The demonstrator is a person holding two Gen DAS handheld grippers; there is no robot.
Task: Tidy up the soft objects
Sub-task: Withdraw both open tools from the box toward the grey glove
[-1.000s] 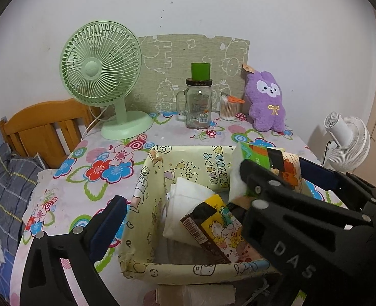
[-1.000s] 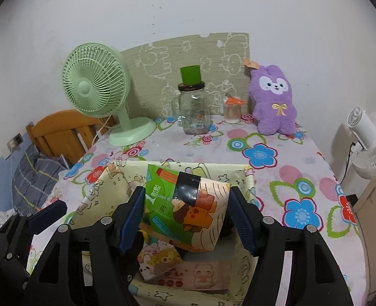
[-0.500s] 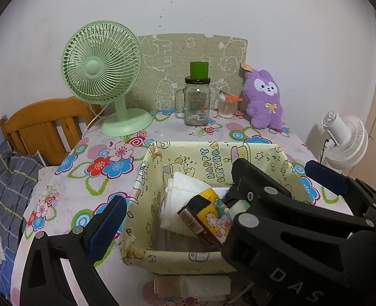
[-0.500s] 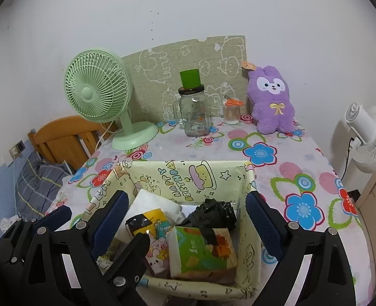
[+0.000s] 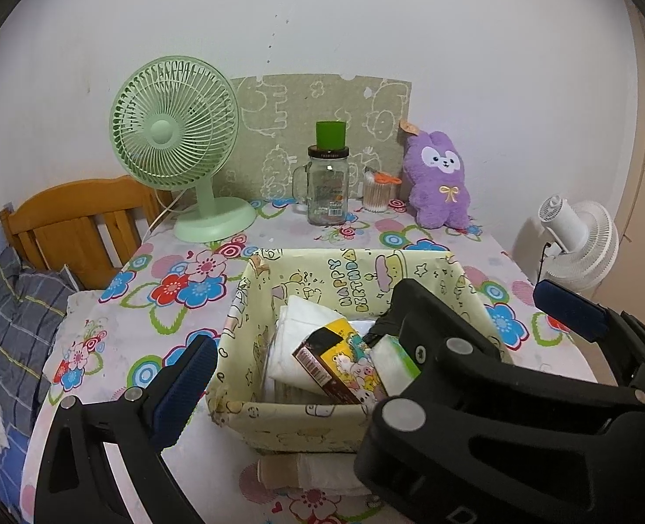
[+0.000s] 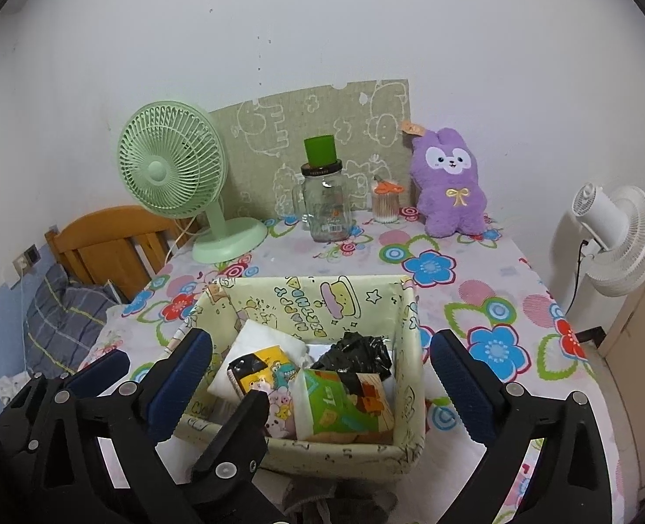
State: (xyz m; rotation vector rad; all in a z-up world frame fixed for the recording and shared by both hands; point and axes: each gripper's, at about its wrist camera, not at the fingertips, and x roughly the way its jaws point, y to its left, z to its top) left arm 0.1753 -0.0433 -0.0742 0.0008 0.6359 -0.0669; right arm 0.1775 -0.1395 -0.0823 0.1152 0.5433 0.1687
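Observation:
A yellow fabric basket (image 6: 318, 301) stands on the flowered table. Inside lie a green tissue pack (image 6: 340, 406), a black plastic bag (image 6: 357, 349), a yellow cartoon packet (image 6: 265, 367) and a white folded cloth (image 6: 257, 340). My right gripper (image 6: 320, 337) hovers over the basket's near side. Its jaws are opening, and nothing is between them. My left gripper (image 6: 189, 375) stands open beside it on the left, empty. In the left wrist view the right gripper's body hides the left gripper's right finger. A purple plush rabbit (image 6: 451, 187) sits at the back right.
A green desk fan (image 6: 169, 174), a glass jar (image 6: 324, 205) topped by a green cup and a cotton swab pot (image 6: 386, 205) line the back. A pale folded pack (image 5: 305, 471) lies before the basket. A white fan (image 6: 611, 236) stands right, a wooden headboard (image 6: 104, 244) left.
The right gripper let go of the green tissue pack, which now lies in the basket. Its jaws spread wide. Both grippers drew back and rose a little.

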